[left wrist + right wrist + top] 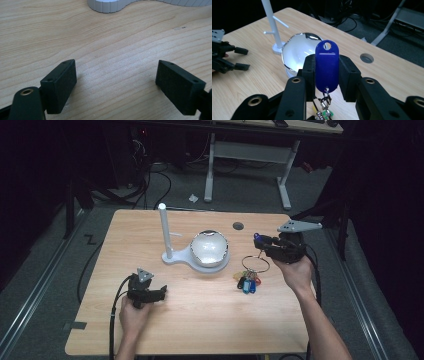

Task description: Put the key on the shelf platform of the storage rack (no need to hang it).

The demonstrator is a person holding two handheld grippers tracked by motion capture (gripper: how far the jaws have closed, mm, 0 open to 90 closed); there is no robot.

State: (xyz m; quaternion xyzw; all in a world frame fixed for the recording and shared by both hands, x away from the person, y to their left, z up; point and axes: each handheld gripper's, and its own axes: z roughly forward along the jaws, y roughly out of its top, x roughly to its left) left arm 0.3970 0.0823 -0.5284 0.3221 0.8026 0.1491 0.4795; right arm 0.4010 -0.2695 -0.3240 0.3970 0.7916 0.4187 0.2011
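Note:
My right gripper (261,240) is held above the table's right side, shut on a dark blue key tag (327,66). The tag (257,238) stands upright between the pads. Below it hangs a large key ring (255,264) with a bunch of coloured tags (247,282) low over the wood; whether they touch it I cannot tell. My left gripper (162,292) rests near the front left of the table, open, with nothing but bare wood between its jaws (116,67). It also shows far off in the right gripper view (242,58).
A white stand (172,256) with a tall pole (164,227) carries a shiny white bowl (210,247) at the table's middle. Its base (107,5) lies ahead of the left gripper. A round cable hole (238,226) sits near the far edge.

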